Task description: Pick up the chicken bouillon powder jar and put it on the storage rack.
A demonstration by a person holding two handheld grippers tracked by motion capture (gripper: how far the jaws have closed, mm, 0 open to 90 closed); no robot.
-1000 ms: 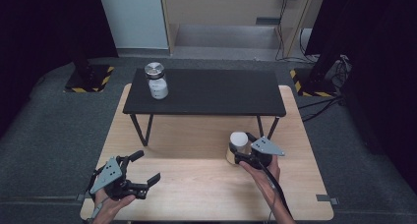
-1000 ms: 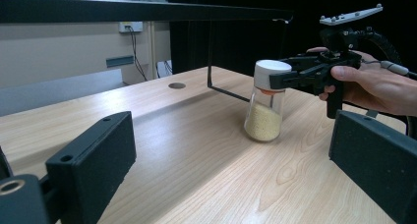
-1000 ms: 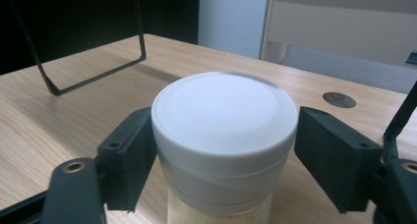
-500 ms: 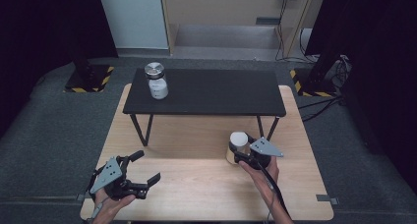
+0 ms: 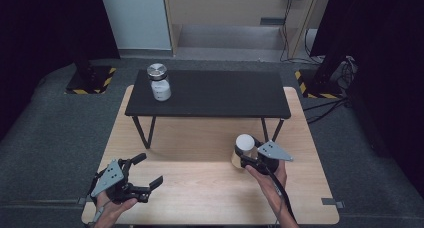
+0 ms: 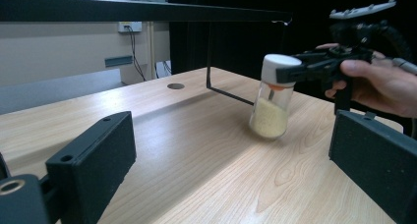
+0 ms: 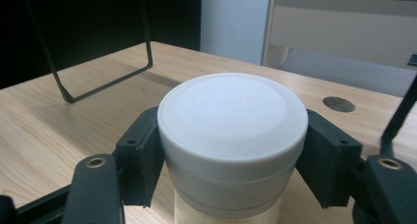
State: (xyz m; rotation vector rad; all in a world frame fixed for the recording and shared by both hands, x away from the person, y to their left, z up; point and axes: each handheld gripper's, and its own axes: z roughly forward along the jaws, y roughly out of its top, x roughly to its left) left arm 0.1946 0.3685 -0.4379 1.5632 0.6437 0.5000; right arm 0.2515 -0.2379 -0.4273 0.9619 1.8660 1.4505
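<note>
On wooden table [image 5: 210, 188] | jar [image 6: 273, 102]: white cap, pale grains, tilted | right hand-held gripper [image 5: 248, 157] clamps cap

The jar [image 7: 231, 150] is cut off below its white cap by the right gripper view's bottom edge. The label on the far jar [image 5: 160, 89] is too small to be read, and the left tool [image 6: 236, 155] is cropped at both lower corners.

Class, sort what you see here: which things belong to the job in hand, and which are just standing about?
In the job:
- white-capped jar of pale grains, tilted
- right gripper, shut on the jar's cap
- wooden table beneath it

Standing about:
- left gripper, open, holding nothing
- silver-lidded jar
- black shelf it stands on
</note>
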